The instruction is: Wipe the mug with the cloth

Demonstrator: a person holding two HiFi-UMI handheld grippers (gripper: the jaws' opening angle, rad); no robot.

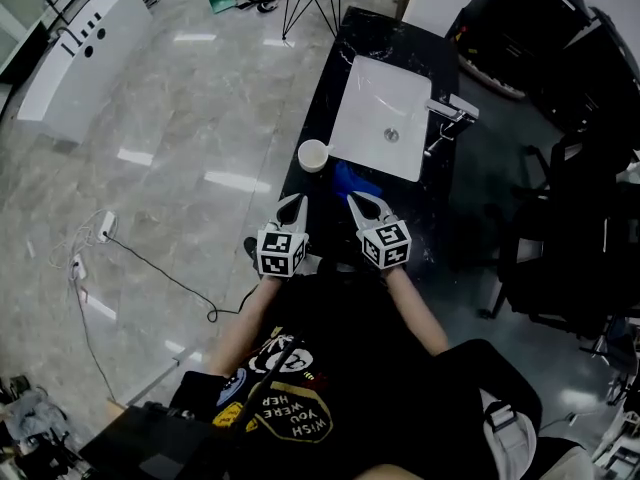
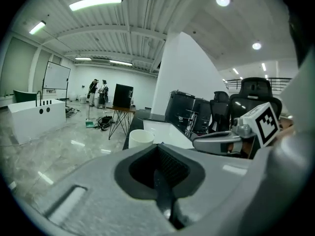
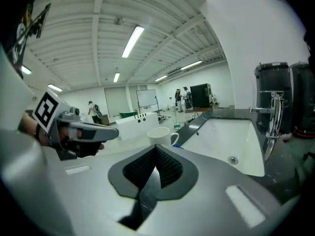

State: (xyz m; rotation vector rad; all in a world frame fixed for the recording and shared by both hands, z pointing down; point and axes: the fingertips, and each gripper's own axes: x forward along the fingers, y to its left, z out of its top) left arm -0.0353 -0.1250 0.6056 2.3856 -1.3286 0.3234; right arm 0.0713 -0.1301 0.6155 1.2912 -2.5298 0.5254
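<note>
Mug (image 1: 313, 155) round, white, glossy; cloth (image 1: 353, 180) blue, crumpled.

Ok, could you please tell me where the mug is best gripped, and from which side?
Likely its rim, one jaw inside, coming from above: the mug stands upright with its mouth open, and its handle points toward the sink.
</note>
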